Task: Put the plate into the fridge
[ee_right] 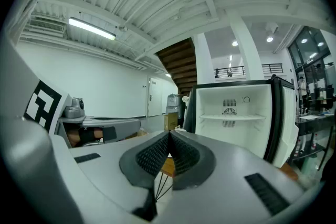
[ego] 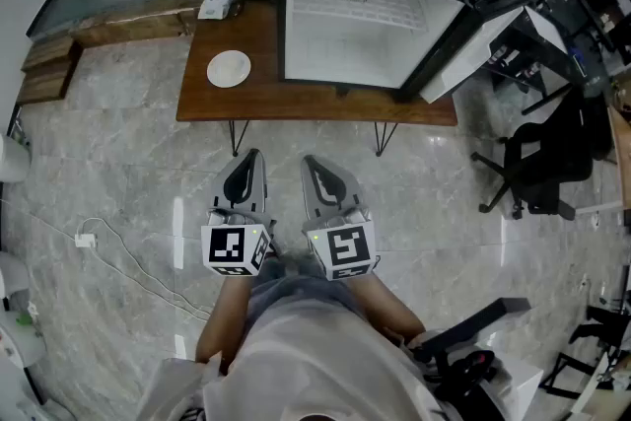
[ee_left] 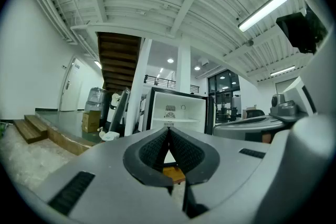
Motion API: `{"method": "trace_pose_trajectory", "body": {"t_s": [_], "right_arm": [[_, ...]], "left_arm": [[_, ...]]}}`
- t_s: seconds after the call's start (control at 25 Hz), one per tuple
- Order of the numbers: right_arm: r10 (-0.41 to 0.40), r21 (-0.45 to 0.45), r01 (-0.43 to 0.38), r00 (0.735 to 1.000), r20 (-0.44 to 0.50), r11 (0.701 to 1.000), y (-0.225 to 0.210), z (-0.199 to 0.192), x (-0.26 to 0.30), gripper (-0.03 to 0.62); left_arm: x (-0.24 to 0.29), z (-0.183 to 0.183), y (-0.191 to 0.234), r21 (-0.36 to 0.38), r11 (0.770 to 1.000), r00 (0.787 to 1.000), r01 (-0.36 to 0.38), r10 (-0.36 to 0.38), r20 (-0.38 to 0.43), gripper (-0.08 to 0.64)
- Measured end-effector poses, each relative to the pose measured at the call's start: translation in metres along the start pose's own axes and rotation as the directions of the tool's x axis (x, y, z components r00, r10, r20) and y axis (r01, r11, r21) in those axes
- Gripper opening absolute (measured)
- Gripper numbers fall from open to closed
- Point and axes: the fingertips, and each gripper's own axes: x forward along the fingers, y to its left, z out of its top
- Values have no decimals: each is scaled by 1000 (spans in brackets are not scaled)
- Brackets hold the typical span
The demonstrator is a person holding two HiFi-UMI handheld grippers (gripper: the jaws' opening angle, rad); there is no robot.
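A white plate (ego: 229, 68) lies on the left part of a brown wooden table (ego: 296, 94). Behind it on the same table stands a small fridge (ego: 360, 25) with its door (ego: 483, 44) swung open to the right; its white inside (ee_right: 239, 113) shows one shelf with nothing on it. My left gripper (ego: 248, 159) and right gripper (ego: 310, 163) hang side by side over the floor, short of the table's front edge. Both are shut with nothing between the jaws. The fridge (ee_left: 176, 113) also shows ahead in the left gripper view.
A white box (ego: 217, 2) lies at the table's back left corner. A black office chair (ego: 537, 168) stands to the right of the table. A white cable and plug (ego: 89, 240) trail over the marble floor at the left. Wooden steps (ego: 49, 64) lie further left.
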Motion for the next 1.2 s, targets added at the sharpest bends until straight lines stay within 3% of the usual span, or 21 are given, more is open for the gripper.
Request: {"method": "trace_pose_trajectory", "body": {"t_s": [0.4, 0.6, 0.76, 0.88, 1.04, 1.2], "right_arm": [[7, -12, -7, 998, 63, 1000, -52, -10, 16, 17], [25, 23, -25, 1000, 17, 999, -74, -28, 20, 18], [61, -26, -61, 998, 0, 998, -83, -40, 33, 20], [61, 1, -61, 998, -14, 998, -99, -53, 49, 20], [58, -8, -58, 997, -51, 998, -103, -65, 99, 20], [35, -34, -38, 994, -100, 999, -79, -73, 195, 20]], "left_arm": [[46, -25, -27, 19, 1000, 999, 6, -5, -41, 18], [63, -41, -38, 20, 1000, 998, -24, 26, -65, 20], [74, -53, -26, 32, 997, 992, -72, 75, -101, 20], [96, -64, -19, 23, 997, 991, -78, 80, -104, 20], [130, -76, 27, -2, 995, 990, -101, 100, -103, 20], [178, -92, 127, -36, 993, 988, -109, 104, -111, 20]]}}
